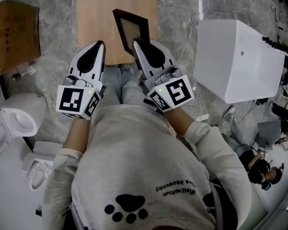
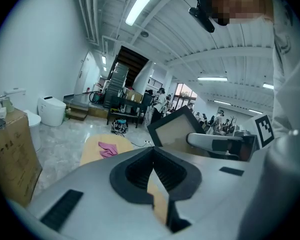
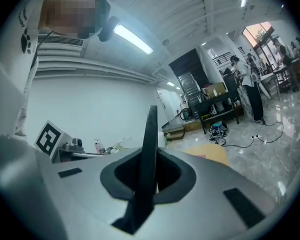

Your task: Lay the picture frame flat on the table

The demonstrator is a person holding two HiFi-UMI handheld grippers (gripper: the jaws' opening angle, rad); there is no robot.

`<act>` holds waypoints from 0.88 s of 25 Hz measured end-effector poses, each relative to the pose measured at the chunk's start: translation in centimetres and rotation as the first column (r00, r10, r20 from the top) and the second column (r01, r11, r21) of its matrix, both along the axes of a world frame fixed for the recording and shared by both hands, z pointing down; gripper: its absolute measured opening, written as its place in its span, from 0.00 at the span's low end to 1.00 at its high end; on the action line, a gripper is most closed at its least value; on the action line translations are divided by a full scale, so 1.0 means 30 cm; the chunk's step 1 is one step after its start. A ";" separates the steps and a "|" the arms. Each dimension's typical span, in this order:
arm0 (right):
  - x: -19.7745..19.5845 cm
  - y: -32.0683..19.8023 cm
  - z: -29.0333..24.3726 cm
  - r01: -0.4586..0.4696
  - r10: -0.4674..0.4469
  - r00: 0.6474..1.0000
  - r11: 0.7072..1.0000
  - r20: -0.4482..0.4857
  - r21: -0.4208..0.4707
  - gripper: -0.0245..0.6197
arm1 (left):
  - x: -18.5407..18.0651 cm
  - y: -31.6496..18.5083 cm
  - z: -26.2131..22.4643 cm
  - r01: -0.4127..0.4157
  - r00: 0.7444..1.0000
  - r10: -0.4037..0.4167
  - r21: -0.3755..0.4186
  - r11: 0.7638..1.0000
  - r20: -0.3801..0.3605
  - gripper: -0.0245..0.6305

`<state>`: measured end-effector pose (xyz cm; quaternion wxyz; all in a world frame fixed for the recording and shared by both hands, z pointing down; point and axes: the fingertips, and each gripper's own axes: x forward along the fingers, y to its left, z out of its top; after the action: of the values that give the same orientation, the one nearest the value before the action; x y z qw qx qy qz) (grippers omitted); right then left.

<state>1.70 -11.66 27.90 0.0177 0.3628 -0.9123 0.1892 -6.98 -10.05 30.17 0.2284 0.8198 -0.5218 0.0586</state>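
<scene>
Our right tongs point(image 1: 137, 43) are clamped on the picture frame point(image 1: 130, 30), the two pads pressed against the thin black edge at the frame's near side. In the right gripper view that edge rises straight up out of the closed jaws. The frame is not lying flat. It stands up on edge, leaning a little, over the near end of the wooden worktop point(image 1: 93, 13) at our 12 o'clock. We cannot tell whether its lower edge touches the wood. Its pale inner panel faces our 9 o'clock side, so the left gripper view sees it face on. Our left tongs point(image 1: 100, 44) sit just beside the frame at about 11 o'clock, by the worktop's near edge. Their jaws are closed together with nothing between them, and they are not touching the frame. A crumpled pink cloth point(image 2: 108, 149) lies on the far part of the worktop. On the floor, a cardboard box point(image 1: 14, 30) sits at our 10 o'clock and a large white box point(image 1: 235, 59) at our 2 o'clock.
</scene>
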 end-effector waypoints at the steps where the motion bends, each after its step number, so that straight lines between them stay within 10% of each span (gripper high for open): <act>1: -0.003 -0.003 0.012 0.004 -0.004 1.000 1.000 -0.004 -0.002 0.10 | -0.004 -0.004 0.013 -0.001 1.000 0.001 -0.003 1.000 0.002 0.05; 22: -0.053 -0.028 0.295 0.074 -0.076 0.996 0.996 -0.044 -0.044 0.10 | 0.018 -0.006 0.312 -0.036 0.999 0.033 -0.090 0.995 -0.035 0.05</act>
<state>0.13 -12.51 36.75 0.0534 0.3318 -0.9205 0.1993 -6.43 -10.24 39.54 0.2727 0.8184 -0.5006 0.0724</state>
